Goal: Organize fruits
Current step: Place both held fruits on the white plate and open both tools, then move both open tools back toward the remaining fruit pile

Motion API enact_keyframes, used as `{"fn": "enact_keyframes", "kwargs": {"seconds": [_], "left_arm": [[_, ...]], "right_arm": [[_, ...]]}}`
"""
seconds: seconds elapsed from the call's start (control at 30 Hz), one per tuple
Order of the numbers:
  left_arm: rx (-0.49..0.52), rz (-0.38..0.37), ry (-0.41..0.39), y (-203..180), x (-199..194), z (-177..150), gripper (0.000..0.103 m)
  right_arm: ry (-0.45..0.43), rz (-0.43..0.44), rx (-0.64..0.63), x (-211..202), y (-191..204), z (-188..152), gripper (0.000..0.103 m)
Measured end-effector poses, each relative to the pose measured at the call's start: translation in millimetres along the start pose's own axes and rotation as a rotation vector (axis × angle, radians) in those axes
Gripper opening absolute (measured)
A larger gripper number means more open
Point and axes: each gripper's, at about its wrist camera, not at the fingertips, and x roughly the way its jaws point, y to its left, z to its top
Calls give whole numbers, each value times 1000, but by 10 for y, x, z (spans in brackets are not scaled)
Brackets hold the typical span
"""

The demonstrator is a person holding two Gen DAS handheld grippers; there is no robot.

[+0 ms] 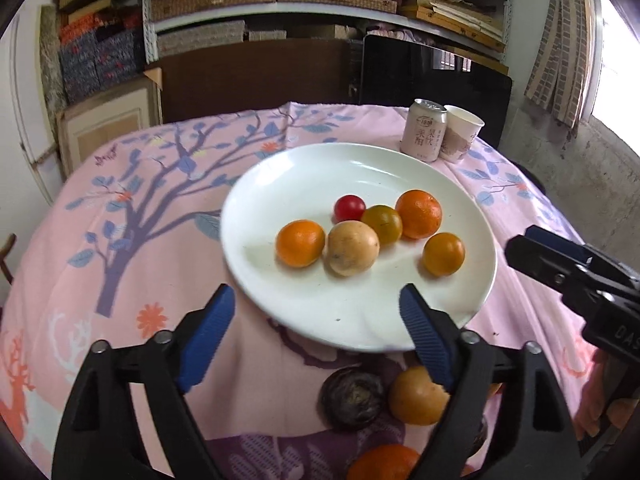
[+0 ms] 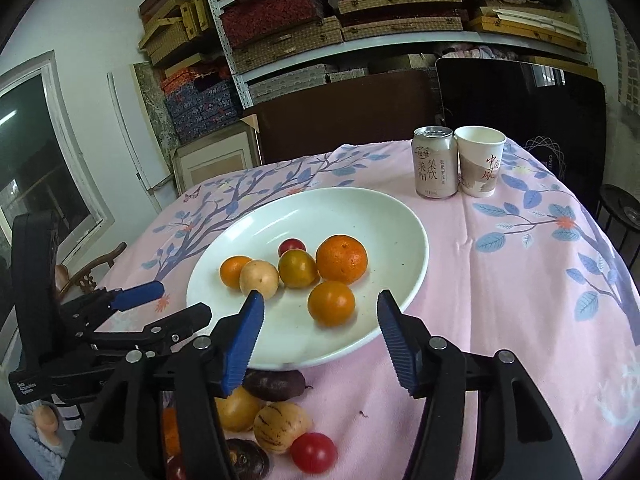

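On the white plate [image 2: 400, 216] six fruits already sit in a loose cluster, and the rest lie on the pink tablecloth [image 2: 500, 280] just beside the plate's near rim: a dark purple fruit [image 2: 276, 385], a yellow fruit [image 2: 238, 408], a striped pale fruit [image 2: 280, 426] and a red tomato [image 2: 313, 452]. Your step, as I judge it, is to fetch one of these loose ones. Pick an outlying piece such as the tomato, so you don't nudge its neighbours, and close gently; round fruit rolls and soft skin bruises. Set it on the bare far side of the plate, away from the cluster. Your right gripper [image 2: 320, 336] hovers over the plate's near rim, jaws spread wide and holding nothing, tilted down toward the table. Your left gripper [image 1: 318, 332] hangs likewise at the near rim, jaws apart and empty, above the loose fruits.
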Motion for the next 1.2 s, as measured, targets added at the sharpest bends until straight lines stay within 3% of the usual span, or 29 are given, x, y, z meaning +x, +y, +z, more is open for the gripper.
{"fn": "enact_keyframes", "kwargs": {"seconds": [0.27,0.43,0.57,0.73,1.0,1.2], "left_arm": [[40,55,54,27,-245,-477,89],[-10,-34,59,87,-471,-645,89],[45,-43,54,-63,-560,-779,89],[64,-45,102,-154,-403,-828,89],[49,-45,96,-155,-311,-806,90],[65,-33,84,-194,-310,-799,88]], "right_arm": [[39,-22,-15,-325,36,-469,68],[53,6,10,-435,22,-607,71],[70,43,-11,-537,109,-745,71],[108,121,-34,-640,248,-922,71],[230,177,-11,-481,308,-1064,71],[272,211,32,-405,272,-1099,71]]}}
